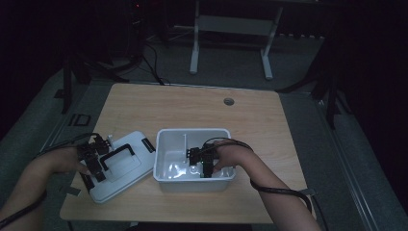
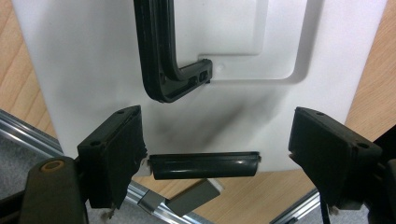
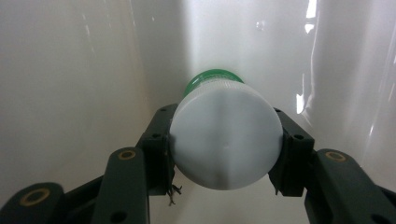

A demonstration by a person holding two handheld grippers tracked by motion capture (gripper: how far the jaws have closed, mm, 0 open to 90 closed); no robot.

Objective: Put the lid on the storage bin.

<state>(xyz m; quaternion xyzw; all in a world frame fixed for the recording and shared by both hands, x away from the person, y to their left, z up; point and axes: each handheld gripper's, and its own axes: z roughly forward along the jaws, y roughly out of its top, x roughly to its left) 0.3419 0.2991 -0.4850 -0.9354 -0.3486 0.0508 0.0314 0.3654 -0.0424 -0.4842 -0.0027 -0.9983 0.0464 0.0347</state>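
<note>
Lowering the bottle (image 3: 226, 140), clamped in the right gripper (image 3: 227, 154), into the bin (image 1: 192, 133) wants a gentle touchdown (left gripper (image 2: 217, 158) gapes over the lid (image 2: 93, 60)).

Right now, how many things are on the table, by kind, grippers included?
Bin: 1
Lid: 1
Bottle: 1, held inside the bin
Grippers: 2, left gripper and right gripper
Total: 5
</note>
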